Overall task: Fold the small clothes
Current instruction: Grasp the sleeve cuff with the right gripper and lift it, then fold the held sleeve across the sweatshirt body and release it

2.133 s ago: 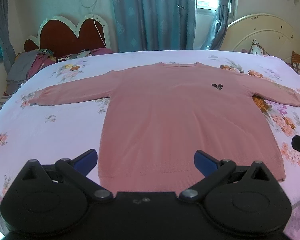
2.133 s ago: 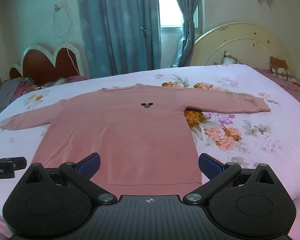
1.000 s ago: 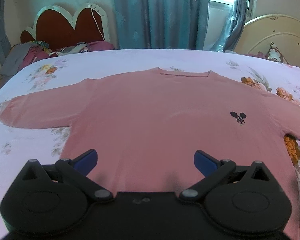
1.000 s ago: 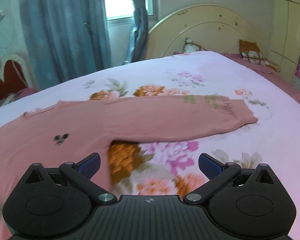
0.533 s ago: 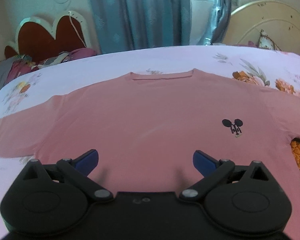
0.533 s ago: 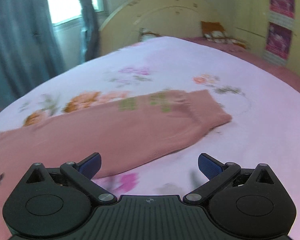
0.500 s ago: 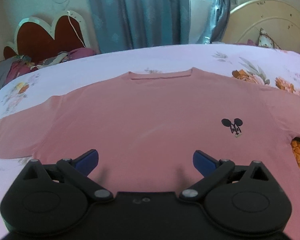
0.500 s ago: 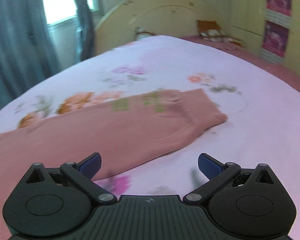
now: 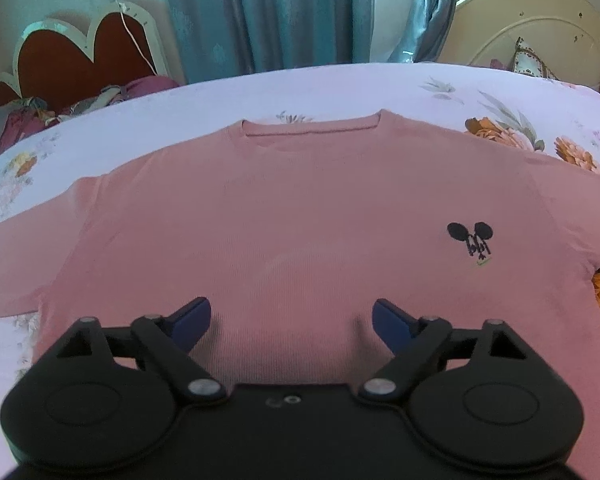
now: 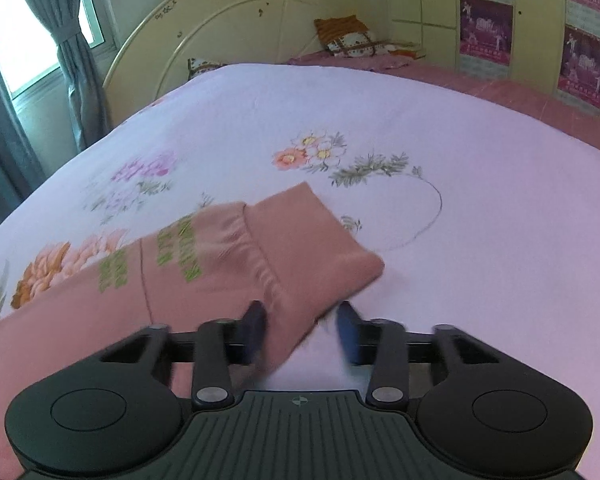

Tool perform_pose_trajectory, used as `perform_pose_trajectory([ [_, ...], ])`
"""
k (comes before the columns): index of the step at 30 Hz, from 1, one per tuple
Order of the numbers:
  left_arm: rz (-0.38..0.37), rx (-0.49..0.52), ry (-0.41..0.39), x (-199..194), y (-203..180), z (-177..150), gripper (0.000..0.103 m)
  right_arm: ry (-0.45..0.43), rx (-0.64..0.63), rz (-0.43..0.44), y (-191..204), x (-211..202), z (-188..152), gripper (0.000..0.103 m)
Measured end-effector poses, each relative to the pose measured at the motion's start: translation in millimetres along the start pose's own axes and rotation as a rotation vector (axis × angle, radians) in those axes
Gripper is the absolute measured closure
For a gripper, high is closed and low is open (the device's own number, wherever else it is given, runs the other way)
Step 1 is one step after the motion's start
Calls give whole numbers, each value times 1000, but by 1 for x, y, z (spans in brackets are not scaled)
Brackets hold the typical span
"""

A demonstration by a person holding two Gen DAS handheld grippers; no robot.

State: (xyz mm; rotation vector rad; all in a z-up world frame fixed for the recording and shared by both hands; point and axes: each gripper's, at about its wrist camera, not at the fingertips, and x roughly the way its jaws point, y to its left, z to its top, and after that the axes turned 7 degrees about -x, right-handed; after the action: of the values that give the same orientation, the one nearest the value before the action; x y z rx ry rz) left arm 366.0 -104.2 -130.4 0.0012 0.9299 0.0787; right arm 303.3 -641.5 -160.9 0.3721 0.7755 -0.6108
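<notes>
Sweater (image 9: 284,216), pink, lies flat and face up on the floral bedsheet (image 9: 340,88), collar toward the curtains (image 9: 260,12). Over the sweater's lower body the left gripper (image 9: 291,320) has just been narrowing its jaws; they remain spread with only flat fabric beneath. At the sweater's right cuff (image 10: 312,248) the right gripper (image 10: 300,332) has just been closing, the cuff's near edge between its blurred fingers; actual clamping cannot be confirmed.
</notes>
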Motion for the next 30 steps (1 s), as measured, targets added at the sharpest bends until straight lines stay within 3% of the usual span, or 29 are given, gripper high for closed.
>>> perform_pose_trajectory([
  [1,-5,2,2,1,0,0,21,-4,2,8,0,1,1,84],
  [2,-11,3,7,3,1,1,23,-4,3,17,0,1,1,89],
  [10,-10,10,-1,-2,8,1,33,-110,-75,106,37,-28,9,93],
  [15,11,-10,-24,-13,22,3,34,-189,-201,282,114,-69,9,93],
  [19,33,-24,-47,-21,38,3,34,-201,-295,451,188,-95,-8,93],
  [25,54,-51,-56,-21,67,3,34,-130,-437,682,295,-125,-71,93],
  [30,57,-81,-47,-16,90,3,34,18,-556,792,364,-128,-139,93],
])
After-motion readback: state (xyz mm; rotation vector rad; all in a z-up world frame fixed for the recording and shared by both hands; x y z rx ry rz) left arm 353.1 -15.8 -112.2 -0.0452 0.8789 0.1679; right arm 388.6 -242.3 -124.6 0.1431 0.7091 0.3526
